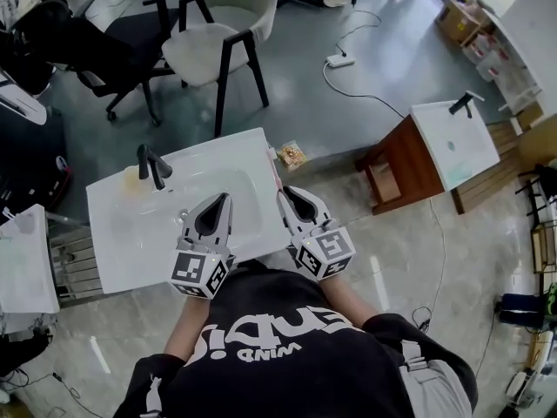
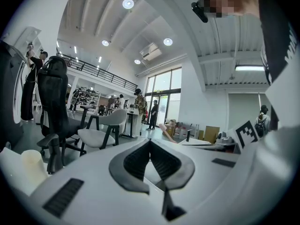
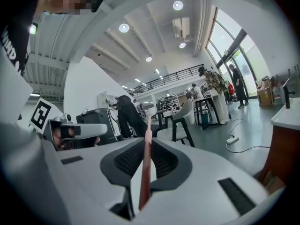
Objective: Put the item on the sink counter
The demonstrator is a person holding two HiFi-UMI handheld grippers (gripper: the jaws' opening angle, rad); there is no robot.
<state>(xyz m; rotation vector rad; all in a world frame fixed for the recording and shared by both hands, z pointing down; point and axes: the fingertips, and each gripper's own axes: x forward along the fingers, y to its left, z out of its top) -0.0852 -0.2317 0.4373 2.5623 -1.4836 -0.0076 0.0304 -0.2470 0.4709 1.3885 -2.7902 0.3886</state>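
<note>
A thin pink stick-like item (image 3: 146,163), perhaps a toothbrush, stands upright between the jaws of my right gripper (image 3: 147,142), which is shut on it. In the head view the pink item (image 1: 274,168) juts forward from the right gripper (image 1: 283,192) over the right edge of the white sink counter (image 1: 113,251). My left gripper (image 1: 222,197) hovers over the basin beside it. Its jaws meet at the tips with nothing between them (image 2: 150,142). The pink item (image 2: 166,129) also shows at the right in the left gripper view.
A black faucet (image 1: 152,165) stands at the counter's back left with a yellowish thing (image 1: 132,184) beside it. A snack packet (image 1: 291,155) lies on the floor behind the counter. A second sink cabinet (image 1: 452,142) stands at the right; chairs (image 1: 218,33) stand beyond.
</note>
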